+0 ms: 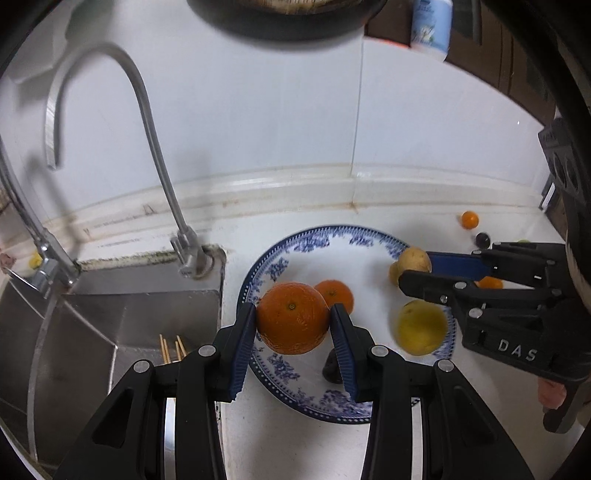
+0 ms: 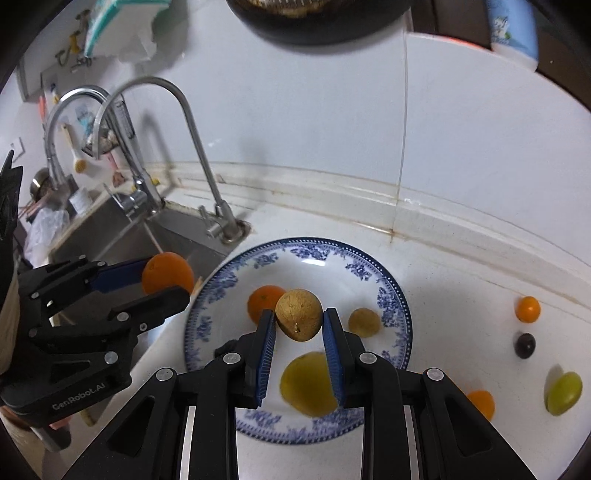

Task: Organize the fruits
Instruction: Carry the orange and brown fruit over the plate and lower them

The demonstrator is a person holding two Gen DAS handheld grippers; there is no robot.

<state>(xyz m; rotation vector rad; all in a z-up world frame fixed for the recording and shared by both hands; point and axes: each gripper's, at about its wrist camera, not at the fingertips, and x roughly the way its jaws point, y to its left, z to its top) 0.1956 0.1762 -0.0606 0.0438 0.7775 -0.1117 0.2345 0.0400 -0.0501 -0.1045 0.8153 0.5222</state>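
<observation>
Right wrist view: right gripper [image 2: 299, 325] pinches brown fruit [image 2: 298, 315] over plate [image 2: 400, 306] | left gripper [image 1: 293, 326] pinches orange [image 1: 291, 317] | plated: 3 | loose: 5 on counter [image 2: 461, 280]

We saw a white bench [image 2: 461, 280] running into a white tiled wall [image 1: 258, 122], with a stained raised lip [image 1: 295, 184] along the joint. A stainless steel sink [image 1: 122, 321] was sunk into the bench on the left, and two curved chrome taps [image 2: 192, 147] rose behind it. Utensils and a sponge [image 2: 122, 26] hung on the far wall, in bright, even light.
</observation>
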